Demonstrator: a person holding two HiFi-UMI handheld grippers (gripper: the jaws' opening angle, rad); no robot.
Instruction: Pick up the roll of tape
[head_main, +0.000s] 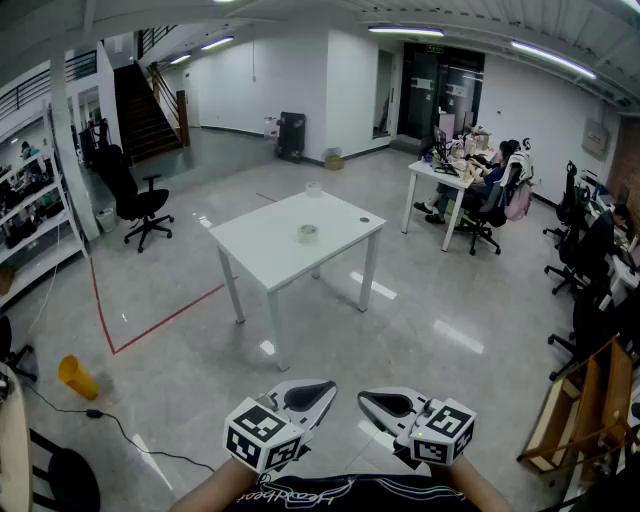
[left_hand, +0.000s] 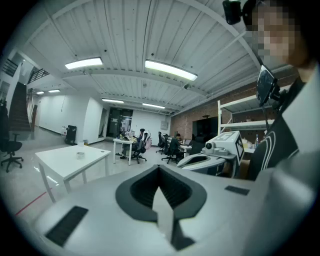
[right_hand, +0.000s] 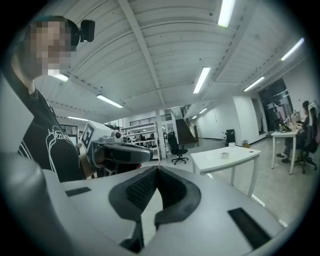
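The roll of tape (head_main: 308, 233) sits near the middle of a white desk (head_main: 262, 255) and apart from the only other things on it: a small pale cup (head_main: 314, 188) by the far edge and a dark spot (head_main: 364, 220) toward the right corner. It looks to be lying flat with its hole facing up, though it is too small here to be certain. A wide stretch of bare glossy floor separates the desk from the person, so the roll is well out of reach and straight ahead. In the head view it lies almost above the tip of the left gripper (head_main: 318, 392), with the right gripper (head_main: 375, 402) just beside that one and a little further off line. Neither is meaningfully closer, and I would give the left only a slight edge. Both are held low in front of the body with their noses angled in toward each other. That is why the left gripper view has the tape (left_hand: 80, 155) off to the left of its jaws and the right gripper view has it (right_hand: 225, 154) off to the right. Each gripper has its jaws pressed together with nothing between them. The coming move is likely a walk up to the desk, then opening one gripper and turning it outward to face the roll.
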